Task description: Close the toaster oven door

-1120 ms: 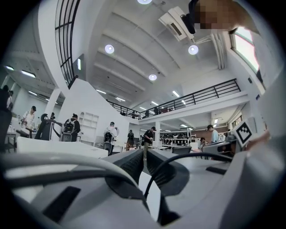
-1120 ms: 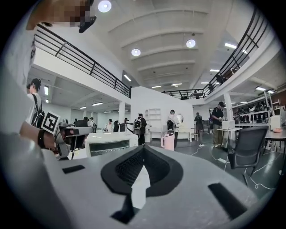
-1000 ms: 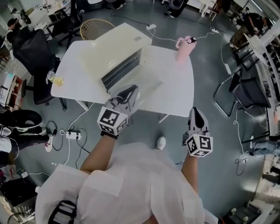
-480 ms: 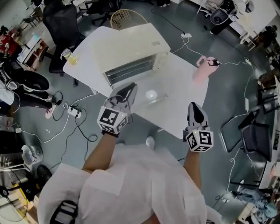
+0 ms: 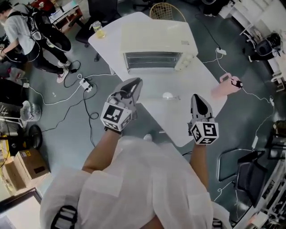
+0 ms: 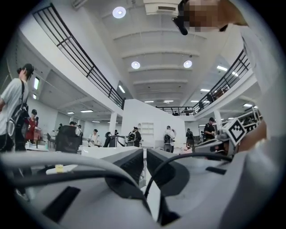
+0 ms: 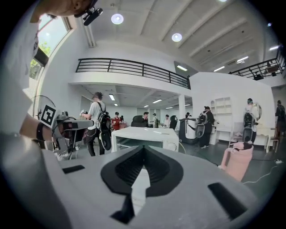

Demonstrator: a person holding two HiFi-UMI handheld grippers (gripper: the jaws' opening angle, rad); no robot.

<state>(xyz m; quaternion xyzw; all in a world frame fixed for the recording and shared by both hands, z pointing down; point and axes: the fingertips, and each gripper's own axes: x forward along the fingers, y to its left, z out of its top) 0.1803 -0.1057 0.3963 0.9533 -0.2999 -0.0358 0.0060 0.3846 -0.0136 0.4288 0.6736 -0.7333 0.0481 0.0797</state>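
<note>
The cream toaster oven (image 5: 154, 47) stands on the white table (image 5: 194, 82), its front facing me and its racks showing. Its glass door (image 5: 163, 89) hangs open, lying flat out over the tabletop. My left gripper (image 5: 134, 85) hovers at the table's near edge, left of the door, jaws together with only a thin slit between them and nothing held (image 6: 145, 154). The right gripper (image 5: 195, 98) is over the table's near right corner, right of the door and apart from it. Its jaws are shut and empty (image 7: 143, 150), with the toaster oven (image 7: 145, 136) straight ahead.
A pink jug (image 5: 225, 85) sits beyond the table's right edge, and a glass with a yellow drink (image 5: 97, 29) on its far left corner. A wicker chair (image 5: 167, 11) stands behind. A power strip (image 5: 85, 85) and cables cross the floor at left, near a standing person (image 5: 18, 31).
The view has swung, so the toaster now faces me squarely. My right gripper moved from over the floor to above the table's corner. The left gripper stays by the near edge.
</note>
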